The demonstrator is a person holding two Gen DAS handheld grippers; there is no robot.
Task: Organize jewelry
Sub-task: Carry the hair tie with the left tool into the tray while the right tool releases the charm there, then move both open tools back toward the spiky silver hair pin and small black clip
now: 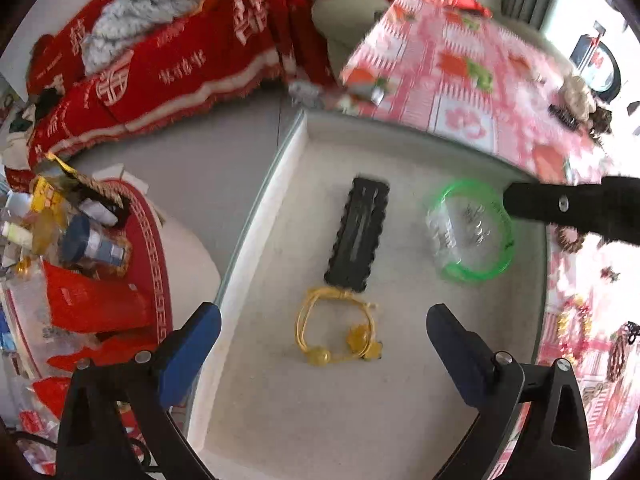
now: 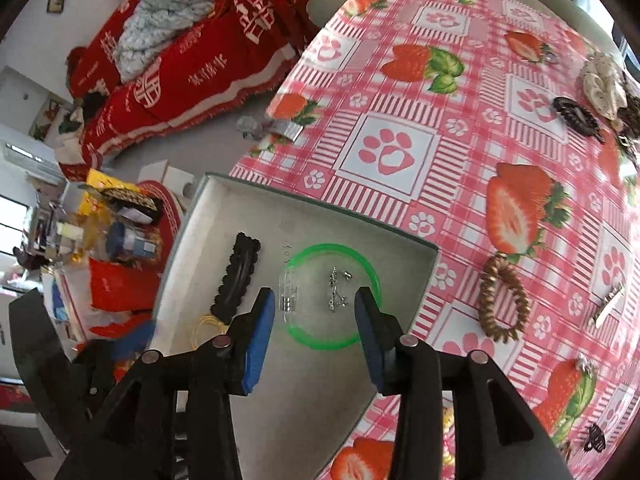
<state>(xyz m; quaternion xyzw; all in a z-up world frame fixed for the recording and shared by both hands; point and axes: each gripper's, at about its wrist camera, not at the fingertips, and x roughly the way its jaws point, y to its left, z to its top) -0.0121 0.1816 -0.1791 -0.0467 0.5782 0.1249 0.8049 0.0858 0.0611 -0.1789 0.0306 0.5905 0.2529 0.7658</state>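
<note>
A pale grey tray lies at the table's corner. In it are a black scalloped hair clip, a yellow cord bracelet with beads, a green bangle and a small clear bag beside small silver pieces. My left gripper hangs wide open over the yellow bracelet, which lies loose on the tray. Above the bangle my right gripper is open, holding nothing. One black finger of it shows in the left wrist view.
The strawberry tablecloth carries a brown spiral hair tie, a black claw clip and a cream scrunchie. A cluttered red stool stands left of the table, with a red-covered sofa behind.
</note>
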